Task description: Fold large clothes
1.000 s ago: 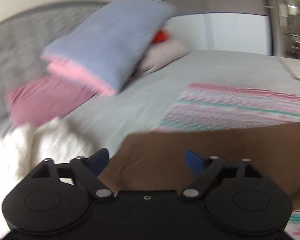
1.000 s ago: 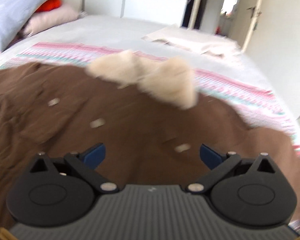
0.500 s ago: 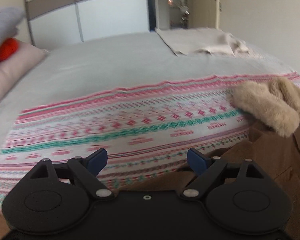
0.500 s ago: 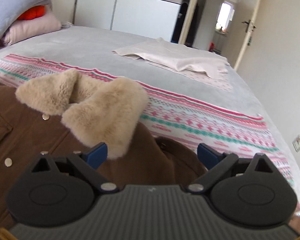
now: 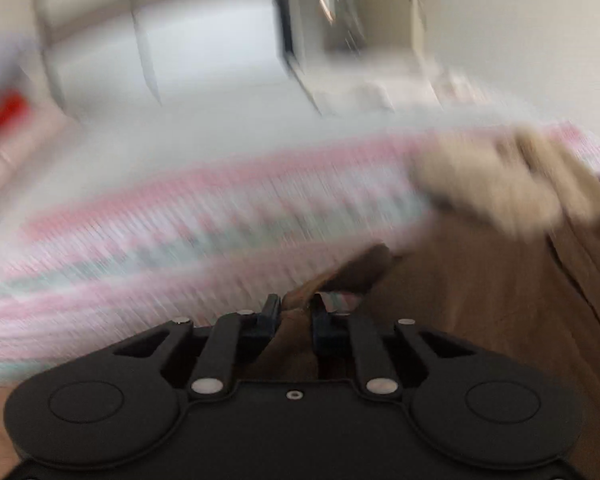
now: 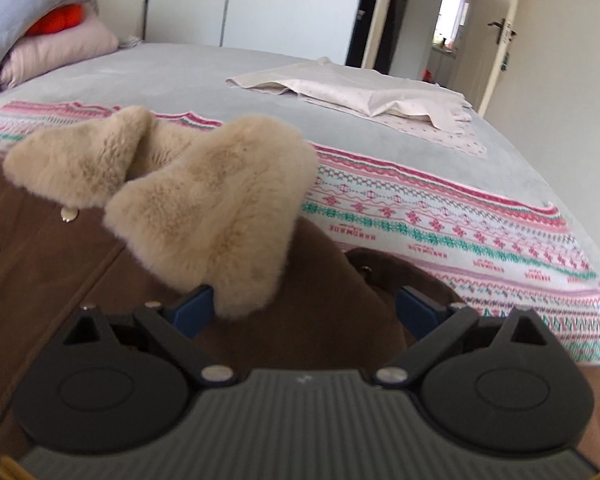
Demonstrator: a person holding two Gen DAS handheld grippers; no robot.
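Left gripper just closed on brown fur-collared jacket edge; right gripper spread wide, jacket's shoulder directly beneath, right of beige fur collar.

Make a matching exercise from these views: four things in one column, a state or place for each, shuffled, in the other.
1. left gripper
2. right gripper
3. fur collar
4. cream cloth

a. lies on the far grey bedcover
b. jaws wide apart over the brown coat's shoulder
c. jaws just closed, pinching brown fabric
d. beige, at the coat's top

Pairs: 1-c, 2-b, 3-d, 4-a
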